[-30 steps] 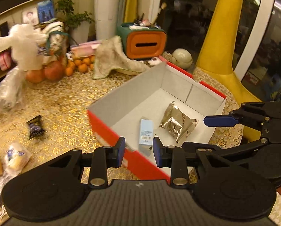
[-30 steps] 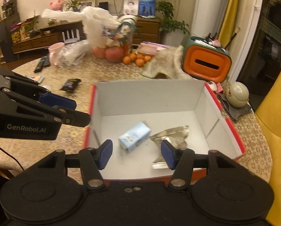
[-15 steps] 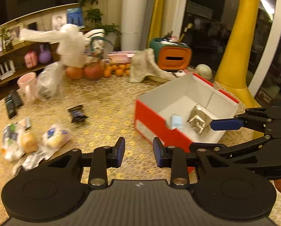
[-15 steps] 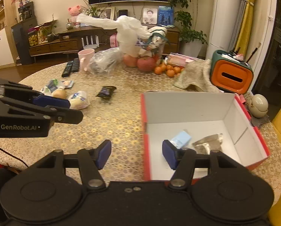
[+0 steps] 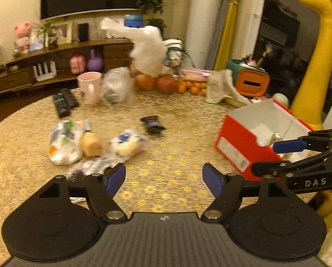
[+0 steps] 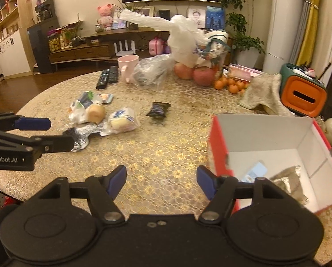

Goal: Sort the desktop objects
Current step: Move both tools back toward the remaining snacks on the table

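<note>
Both tongs empty, jaws opening: left gripper (image 6: 59, 131), right gripper (image 6: 160, 181), nothing between either pair. Landmark: red box (image 6: 219, 142). Well left of it, unsorted: snack bags (image 6: 86, 106), wrapped bun (image 6: 122, 120); nearer it, dark wrapper (image 6: 158, 110). Inside it, done: blue carton (image 6: 256, 170), foil pouch (image 6: 291, 183). Judged under halfway.

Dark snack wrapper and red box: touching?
Apart. The right wrist view shows bare tablecloth between the dark snack wrapper and the red box.
</note>
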A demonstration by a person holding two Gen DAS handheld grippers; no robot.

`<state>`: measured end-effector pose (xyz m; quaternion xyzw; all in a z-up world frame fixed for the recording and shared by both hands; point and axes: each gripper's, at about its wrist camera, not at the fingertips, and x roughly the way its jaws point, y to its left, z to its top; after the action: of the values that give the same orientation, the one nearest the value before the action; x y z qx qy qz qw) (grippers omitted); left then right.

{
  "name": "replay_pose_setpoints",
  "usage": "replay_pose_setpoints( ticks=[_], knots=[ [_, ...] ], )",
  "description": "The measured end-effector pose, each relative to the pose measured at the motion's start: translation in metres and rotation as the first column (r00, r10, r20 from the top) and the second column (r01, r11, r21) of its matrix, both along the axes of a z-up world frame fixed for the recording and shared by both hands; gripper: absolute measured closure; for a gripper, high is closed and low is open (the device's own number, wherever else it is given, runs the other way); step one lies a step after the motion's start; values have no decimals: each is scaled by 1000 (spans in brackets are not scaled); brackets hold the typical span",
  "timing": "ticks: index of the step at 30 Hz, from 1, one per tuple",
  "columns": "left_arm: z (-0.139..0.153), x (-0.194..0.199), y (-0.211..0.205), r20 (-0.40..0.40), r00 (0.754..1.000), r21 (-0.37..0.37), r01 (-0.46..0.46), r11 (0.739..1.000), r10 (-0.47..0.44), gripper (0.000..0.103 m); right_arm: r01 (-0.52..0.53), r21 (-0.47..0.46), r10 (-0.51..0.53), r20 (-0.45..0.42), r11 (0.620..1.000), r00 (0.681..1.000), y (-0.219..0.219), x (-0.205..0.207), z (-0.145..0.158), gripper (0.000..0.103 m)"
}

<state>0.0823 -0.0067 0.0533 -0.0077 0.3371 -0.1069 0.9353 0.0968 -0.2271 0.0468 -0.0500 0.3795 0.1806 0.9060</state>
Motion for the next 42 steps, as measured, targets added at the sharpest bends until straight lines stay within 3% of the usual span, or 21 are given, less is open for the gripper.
replay_pose_setpoints(
  ticks=[2,14,24,28,30,42],
  knots=[
    [-3,-1,8,9,1000,10,-17,1000,17,20,-6,3,6,-2,1000,1000,6,3,-2,32],
    [-30,9,51,2,995,40,-98,994,98,18,-69,33,69,10,997,998,45,33,-13,20],
    [-58,29,89,-45,983,27,-178,984,179,17,-91,56,92,-9,994,996,76,76,-35,19],
    [-72,39,98,-70,980,24,-185,982,186,13,-89,54,91,-35,995,995,87,94,-47,19],
    [-78,44,101,-78,981,23,-179,984,180,2,-91,49,93,-43,995,995,92,103,-53,19],
    [-107,77,122,-129,974,3,-186,983,185,2,-109,39,112,-88,993,990,129,157,-85,19]
  ],
)
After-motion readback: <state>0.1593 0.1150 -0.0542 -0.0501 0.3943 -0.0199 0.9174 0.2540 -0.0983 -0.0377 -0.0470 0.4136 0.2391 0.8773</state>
